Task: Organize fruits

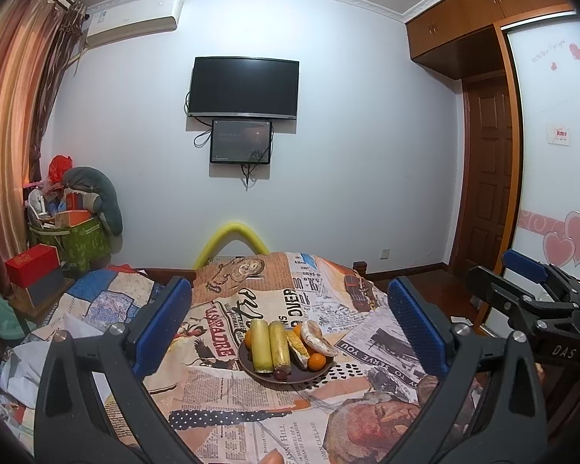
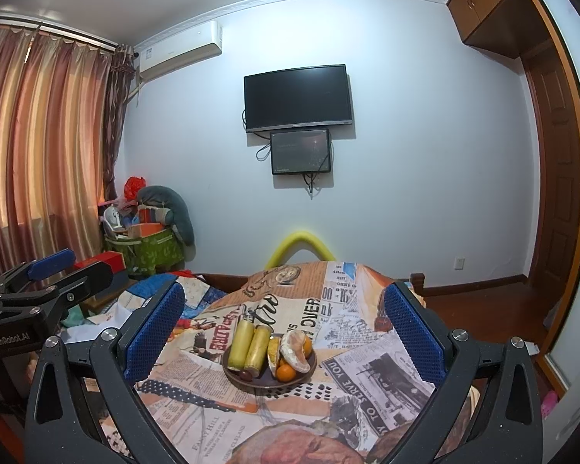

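Observation:
A dark round plate (image 1: 251,371) (image 2: 232,379) sits on a table under a newspaper-print cloth. On it lie two yellow-green sugarcane pieces (image 1: 261,344) (image 2: 240,344), a peeled pomelo piece (image 1: 318,338) (image 2: 294,350), small oranges (image 1: 315,361) (image 2: 286,373) and a dark red fruit (image 1: 280,375) (image 2: 246,376). My left gripper (image 1: 290,309) is open and empty, held back from the plate. My right gripper (image 2: 284,313) is open and empty too, also short of the plate. Each gripper shows at the edge of the other's view.
The printed cloth (image 1: 274,417) covers the table. A yellow foam arch (image 1: 232,239) stands behind it. Boxes and a green bin (image 1: 77,239) crowd the left corner by the curtains. A TV (image 1: 243,89) hangs on the far wall. A wardrobe and door are at right.

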Action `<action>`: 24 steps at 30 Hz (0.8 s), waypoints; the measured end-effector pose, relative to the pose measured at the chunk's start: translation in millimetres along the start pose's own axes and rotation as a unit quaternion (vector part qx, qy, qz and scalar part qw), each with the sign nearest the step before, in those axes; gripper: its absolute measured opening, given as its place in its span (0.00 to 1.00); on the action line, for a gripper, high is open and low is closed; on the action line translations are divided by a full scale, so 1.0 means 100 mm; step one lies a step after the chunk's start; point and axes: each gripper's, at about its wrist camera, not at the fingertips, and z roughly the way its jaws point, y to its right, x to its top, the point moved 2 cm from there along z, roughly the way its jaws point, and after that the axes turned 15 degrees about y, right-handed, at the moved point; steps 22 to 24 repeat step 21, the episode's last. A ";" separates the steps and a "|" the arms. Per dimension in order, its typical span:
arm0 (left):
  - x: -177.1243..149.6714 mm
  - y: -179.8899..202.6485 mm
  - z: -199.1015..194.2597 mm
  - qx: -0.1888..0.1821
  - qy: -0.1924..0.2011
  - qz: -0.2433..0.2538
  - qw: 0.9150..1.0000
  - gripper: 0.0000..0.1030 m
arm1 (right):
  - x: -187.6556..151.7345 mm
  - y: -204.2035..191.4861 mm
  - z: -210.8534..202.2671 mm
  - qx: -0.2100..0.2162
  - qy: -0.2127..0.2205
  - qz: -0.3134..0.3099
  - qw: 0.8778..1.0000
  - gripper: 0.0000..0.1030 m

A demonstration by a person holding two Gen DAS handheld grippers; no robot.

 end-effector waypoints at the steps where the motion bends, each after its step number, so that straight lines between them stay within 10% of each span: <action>1: 0.00 0.00 0.00 0.000 0.000 0.000 1.000 1.00 | 0.00 0.00 0.00 0.000 0.000 0.000 1.000 1.00; 24: -0.06 0.04 0.03 -0.013 -0.010 0.003 1.000 1.00 | -0.04 0.01 0.02 -0.002 -0.004 -0.001 1.000 1.00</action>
